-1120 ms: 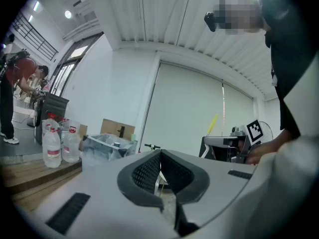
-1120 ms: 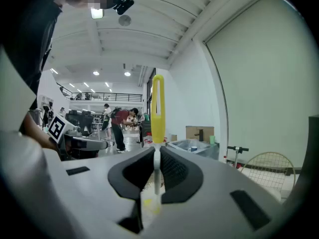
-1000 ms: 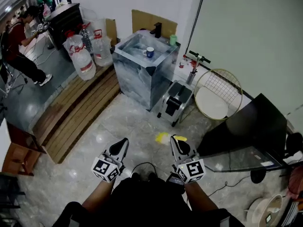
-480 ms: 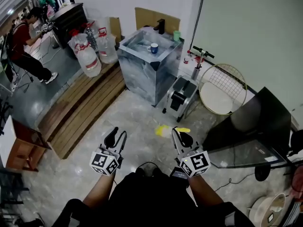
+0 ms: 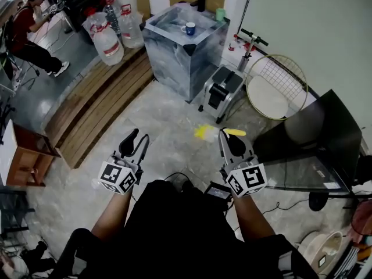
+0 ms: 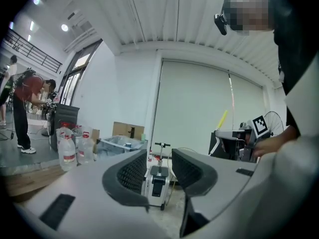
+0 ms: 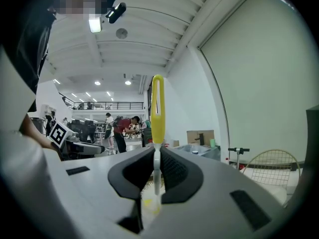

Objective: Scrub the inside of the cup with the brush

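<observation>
A blue and white cup (image 5: pixel 190 28) stands in the basin of a grey marbled sink cabinet (image 5: pixel 180 51) across the room; it also shows small in the left gripper view as the cup (image 6: pixel 128 144) and in the right gripper view as the cup (image 7: pixel 195 152). My right gripper (image 5: pixel 228 137) is shut on a yellow-handled brush (image 7: pixel 157 108), whose handle sticks out past the jaws, bristles below them. My left gripper (image 5: pixel 135 143) is open; its jaws have just been opening and nothing is between them (image 6: pixel 159 171). Both grippers are held low in front of the body, far from the sink.
A black faucet (image 5: pixel 200 2) and a green cup (image 5: pixel 220 14) stand at the sink's back. Water jugs (image 5: pixel 107 39) and a wooden platform (image 5: pixel 93 103) lie left of it, a small scooter (image 5: pixel 224 92) and a round wire rack (image 5: pixel 276 86) right. A dark glass table (image 5: pixel 314 150) is near right.
The left gripper's jaws went from shut to open. The right gripper with the brush shifted a little forward. The sink sits higher in the head view than before.
</observation>
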Demonstrator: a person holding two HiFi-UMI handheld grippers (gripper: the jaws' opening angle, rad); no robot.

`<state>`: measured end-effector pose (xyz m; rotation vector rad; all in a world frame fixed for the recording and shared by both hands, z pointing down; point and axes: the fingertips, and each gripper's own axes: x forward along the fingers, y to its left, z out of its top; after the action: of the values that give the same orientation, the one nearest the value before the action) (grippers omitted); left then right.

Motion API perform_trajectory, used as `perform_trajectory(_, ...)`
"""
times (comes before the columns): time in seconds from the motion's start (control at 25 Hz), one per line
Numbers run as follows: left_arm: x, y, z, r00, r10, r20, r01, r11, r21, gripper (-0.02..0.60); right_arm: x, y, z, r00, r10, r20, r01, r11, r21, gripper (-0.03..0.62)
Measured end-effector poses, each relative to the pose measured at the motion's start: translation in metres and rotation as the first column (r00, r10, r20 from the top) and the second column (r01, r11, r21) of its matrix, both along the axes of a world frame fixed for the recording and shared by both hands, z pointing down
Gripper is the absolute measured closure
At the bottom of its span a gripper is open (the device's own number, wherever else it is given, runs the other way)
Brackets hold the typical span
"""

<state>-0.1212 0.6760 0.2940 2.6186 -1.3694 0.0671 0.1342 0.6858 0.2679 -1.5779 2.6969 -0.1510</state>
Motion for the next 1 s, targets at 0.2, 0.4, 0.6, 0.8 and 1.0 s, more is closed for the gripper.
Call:
perform_trajectory(0.2, 0.002, 0.001, -0.009, 1.000, -0.001, 0.002, 0.001, 1.000, 0.001, 0.423, 0.006, 0.001, 0.004, 1.000, 0.005, 0.010, -0.005, 1.000, -0.014, 0.553)
perform_trajectory(0.4, 0.004, -0.010, -0.009, 1.000, -0.002, -0.002, 0.002, 1.000, 0.012, 0.423, 0.010, -0.006, 0.008, 1.000, 0.011, 0.011, -0.011, 1.000, -0.014, 0.553)
perform_trajectory(0.6, 0.005, -0.030, -0.003, 1.000, 0.008, -0.027, -0.008, 1.000, 0.017, 0.423, 0.012, -0.024, 0.014, 1.000, 0.025, 0.011, -0.024, 0.999, -0.029, 0.553)
perform_trajectory(0.8, 0.005, -0.067, 0.001, 0.999, 0.007, -0.042, -0.007, 1.000, 0.013, 0.423, 0.010, -0.060, 0.020, 1.000, 0.028, -0.007, -0.028, 0.999, -0.038, 0.553)
perform_trajectory(1.0, -0.011, -0.124, 0.015, 0.998, 0.010, -0.057, -0.010, 1.000, -0.006, 0.424, -0.009, -0.118, 0.020, 0.999, 0.052, 0.005, -0.052, 0.998, -0.048, 0.553)
